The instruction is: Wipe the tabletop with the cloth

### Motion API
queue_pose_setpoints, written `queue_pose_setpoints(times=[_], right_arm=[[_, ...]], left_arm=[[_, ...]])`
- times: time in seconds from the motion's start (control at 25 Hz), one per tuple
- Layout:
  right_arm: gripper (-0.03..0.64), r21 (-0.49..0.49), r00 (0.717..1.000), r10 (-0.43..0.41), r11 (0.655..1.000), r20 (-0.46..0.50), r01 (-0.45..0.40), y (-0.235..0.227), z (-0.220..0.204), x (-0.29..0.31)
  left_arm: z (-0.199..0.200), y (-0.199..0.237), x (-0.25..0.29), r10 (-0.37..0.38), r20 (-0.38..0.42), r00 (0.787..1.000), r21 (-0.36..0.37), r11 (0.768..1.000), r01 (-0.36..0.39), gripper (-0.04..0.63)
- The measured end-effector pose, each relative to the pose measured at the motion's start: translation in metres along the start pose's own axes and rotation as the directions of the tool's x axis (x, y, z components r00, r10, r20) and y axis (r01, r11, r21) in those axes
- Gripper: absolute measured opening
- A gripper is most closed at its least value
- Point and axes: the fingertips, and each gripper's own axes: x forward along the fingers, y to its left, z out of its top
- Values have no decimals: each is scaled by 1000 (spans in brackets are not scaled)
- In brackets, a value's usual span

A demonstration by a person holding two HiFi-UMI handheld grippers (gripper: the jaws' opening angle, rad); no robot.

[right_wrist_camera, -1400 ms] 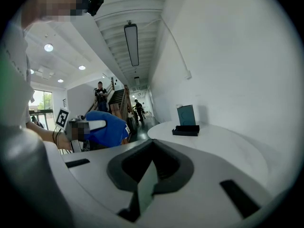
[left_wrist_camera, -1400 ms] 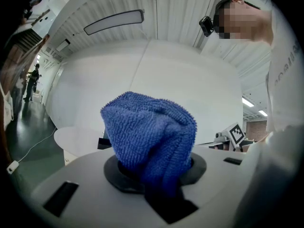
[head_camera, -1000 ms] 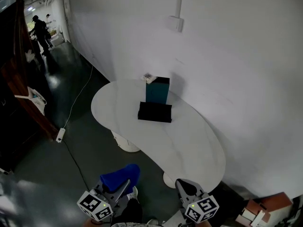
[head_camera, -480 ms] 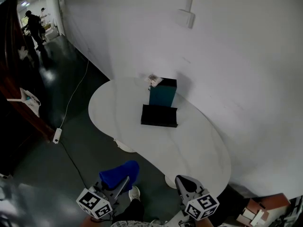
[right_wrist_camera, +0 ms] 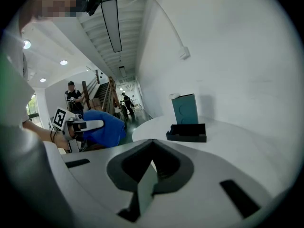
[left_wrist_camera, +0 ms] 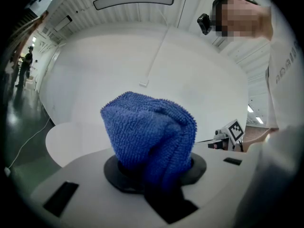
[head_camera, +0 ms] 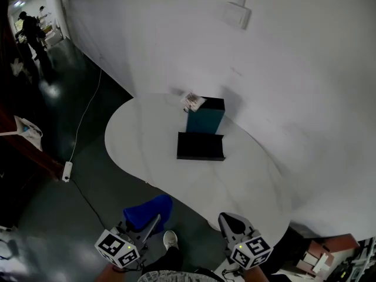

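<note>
The counter (head_camera: 147,151) stands against the wall (head_camera: 294,87), ahead of both grippers. Near its middle lies a tray (head_camera: 201,146), and just behind that an upright box (head_camera: 205,116) stands close to the wall, with a small packet (head_camera: 191,101) at the box's top left corner. The left gripper (head_camera: 154,223) hangs over the floor (head_camera: 70,216) before the counter's near edge, with the cloth (head_camera: 147,211) between its jaws. The right gripper (head_camera: 228,221) is to its right, by the counter's near end. A cable (head_camera: 85,122) runs along the floor left of the counter.
</note>
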Motion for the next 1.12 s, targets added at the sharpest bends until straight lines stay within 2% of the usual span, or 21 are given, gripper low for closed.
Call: queue_pose_setpoints(times=[0.28, 0.6, 1.12], right_arm=[[8, 5, 999, -35, 999, 2, 35, -9, 17, 29], [8, 0, 999, -37, 999, -17, 37, -23, 25, 59], [8, 19, 997, 43, 999, -69, -42, -70, 20, 110]], left_arm=[[7, 33, 22, -22, -18, 1000, 2, 1000, 22, 135], [2, 66, 46, -3, -49, 999, -9, 1000, 3, 135], [-38, 110, 104, 80, -126, 989, -18, 996, -83, 135]])
